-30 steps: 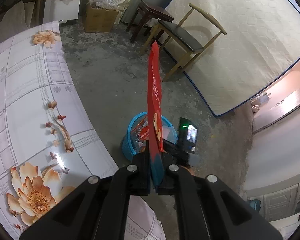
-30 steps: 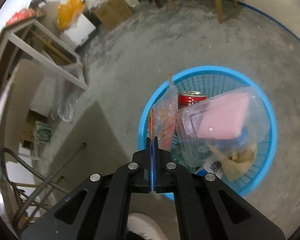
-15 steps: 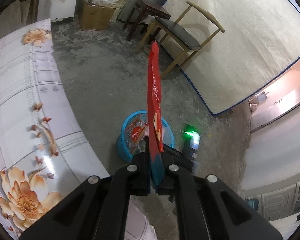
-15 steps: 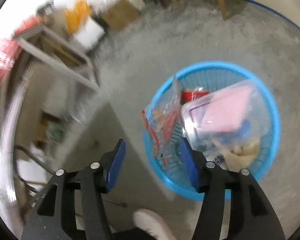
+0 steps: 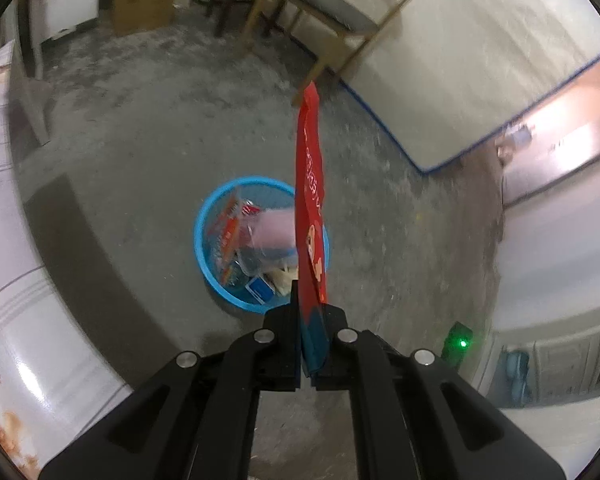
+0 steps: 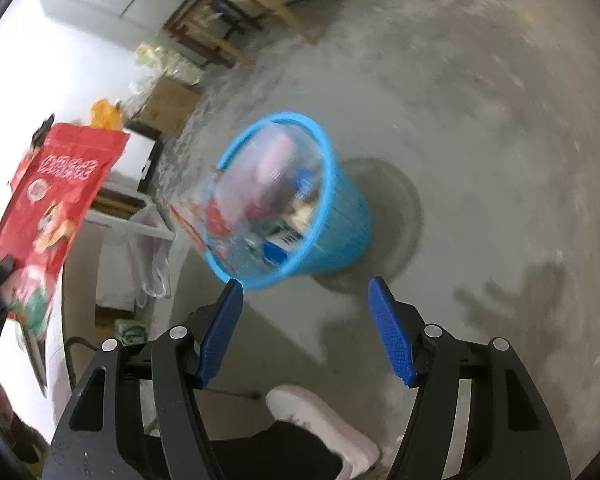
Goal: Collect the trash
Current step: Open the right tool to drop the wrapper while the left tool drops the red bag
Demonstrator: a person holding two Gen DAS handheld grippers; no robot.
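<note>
The left gripper point(image 5: 307, 344) is clamped on the red bag point(image 5: 310, 216), frame centre, above the bin point(image 5: 204, 220); the right gripper point(image 6: 306, 332) gapes wide, empty. Best centre the bag over the bin before letting go

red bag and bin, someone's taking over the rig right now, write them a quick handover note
Left gripper: shut on the red bag, held upright above the floor, short of the blue bin.
Right gripper: open, empty, aimed at the floor near the bin.
Bin: on the floor beside the table, holding a clear container, a snack wrapper and other scraps.
Done: those pieces are binned.
Left: bring the red bag over the bin and release it.
</note>
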